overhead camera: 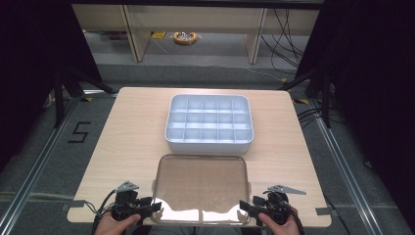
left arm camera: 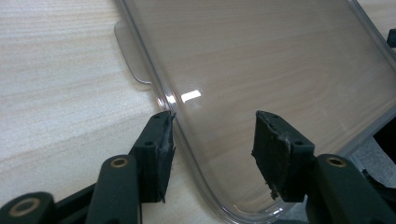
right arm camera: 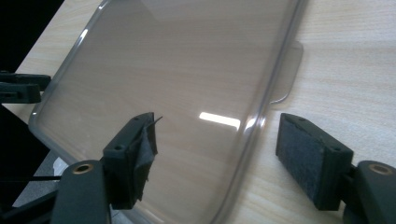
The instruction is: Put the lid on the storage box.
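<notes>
- Clear plastic lid [overhead camera: 200, 188] lies flat at the near edge of the wooden table [overhead camera: 129, 132], just near of the grey divided tray [overhead camera: 209, 123], with a narrow strip of bare wood between the two.
- Small tabs stick out from the lid's left side [left arm camera: 130, 56] and right side [right arm camera: 286, 70].
- Left gripper [overhead camera: 152, 208] sits at the lid's near left corner; in the left gripper view [left arm camera: 212, 144] its jaws stand part-open and straddle the lid's rim, one pad [left arm camera: 163, 149] at the rim, the other over the clear panel, not pinching it.
- Right gripper [overhead camera: 243, 206] sits at the near right corner; in the right gripper view [right arm camera: 217, 149] its jaws gape wider, astride the rim, gripping nothing.
- Both hands come in from the near edge.
</notes>
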